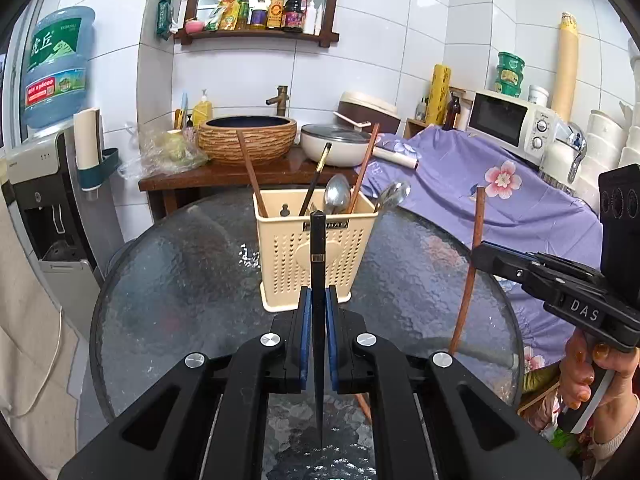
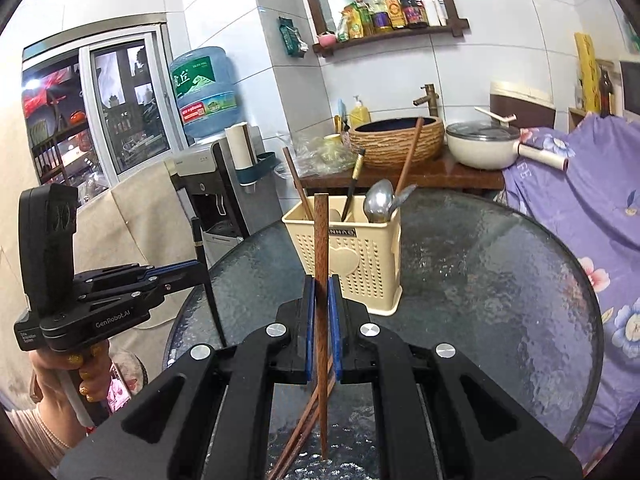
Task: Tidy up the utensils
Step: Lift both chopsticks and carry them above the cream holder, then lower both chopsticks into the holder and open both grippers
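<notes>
Claws hide their grips: left claw [image 1: 318, 300] clamps black chopstick [image 1: 318, 256], right claw [image 2: 321, 292] brown chopstick [image 2: 321, 240].

Utensil basket [image 1: 310, 256]: we count one.
Spoons [image 1: 337, 195]: two, both in the basket.
Black chopsticks [image 1: 318, 280]: two, one held, one in the basket.
Brown chopsticks [image 2: 321, 280]: we see five or more.

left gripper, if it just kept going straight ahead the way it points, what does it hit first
Probably the cream utensil basket: it stands dead ahead of the left gripper, which is shut on a black chopstick. Depth is unclear, but nothing shows on the glass table between them.
</notes>
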